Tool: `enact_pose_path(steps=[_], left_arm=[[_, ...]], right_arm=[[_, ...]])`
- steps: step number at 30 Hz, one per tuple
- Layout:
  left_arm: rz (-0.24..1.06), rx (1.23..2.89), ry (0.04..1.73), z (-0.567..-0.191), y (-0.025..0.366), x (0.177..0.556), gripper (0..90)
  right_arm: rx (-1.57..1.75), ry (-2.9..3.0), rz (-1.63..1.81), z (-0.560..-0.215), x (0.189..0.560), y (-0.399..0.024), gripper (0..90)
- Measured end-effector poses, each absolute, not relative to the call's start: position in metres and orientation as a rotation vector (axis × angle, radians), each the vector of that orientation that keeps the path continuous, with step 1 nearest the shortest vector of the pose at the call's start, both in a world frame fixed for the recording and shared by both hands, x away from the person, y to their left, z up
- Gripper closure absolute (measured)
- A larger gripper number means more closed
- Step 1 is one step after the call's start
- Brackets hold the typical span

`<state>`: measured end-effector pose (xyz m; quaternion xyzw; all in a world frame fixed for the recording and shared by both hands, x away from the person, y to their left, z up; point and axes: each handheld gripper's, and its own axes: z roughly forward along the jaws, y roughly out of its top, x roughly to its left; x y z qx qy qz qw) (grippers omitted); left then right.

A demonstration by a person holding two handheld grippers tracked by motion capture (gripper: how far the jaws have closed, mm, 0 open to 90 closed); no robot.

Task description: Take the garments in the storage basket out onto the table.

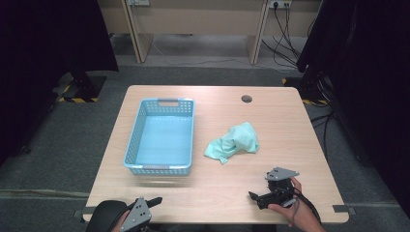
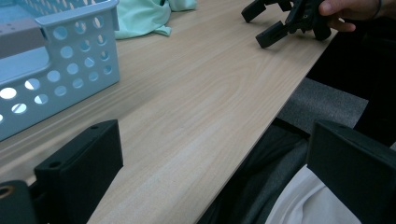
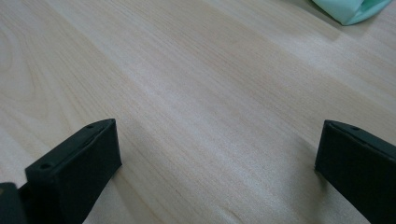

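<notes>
left gripper (image 1: 155,200) bottom left of the high view, jaws spread wide with nothing between, blue basket (image 1: 162,136) left of centre and probably empty, crumpled mint cloth (image 1: 232,141) mid-table, right gripper (image 1: 255,195) lower right, gaping too, hand (image 1: 299,212) holding it

Matt pale wood-grain table (image 1: 217,188), perforated glossy plastic basket (image 1: 145,168), soft crumpled cloth (image 1: 232,142)
</notes>
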<state>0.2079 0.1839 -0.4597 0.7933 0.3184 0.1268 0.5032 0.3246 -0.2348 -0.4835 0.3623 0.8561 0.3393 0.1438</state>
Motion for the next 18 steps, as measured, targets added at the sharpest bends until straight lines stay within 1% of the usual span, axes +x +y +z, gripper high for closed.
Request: enact_pose_path(steps=[18], left_arm=[[0.290, 1.914, 0.781, -0.4641, 0.1843, 0.2084, 3.3]], right_arm=[[1.045, 2.468, 0.978, -0.4835, 0.3246, -0.2348, 0.3]])
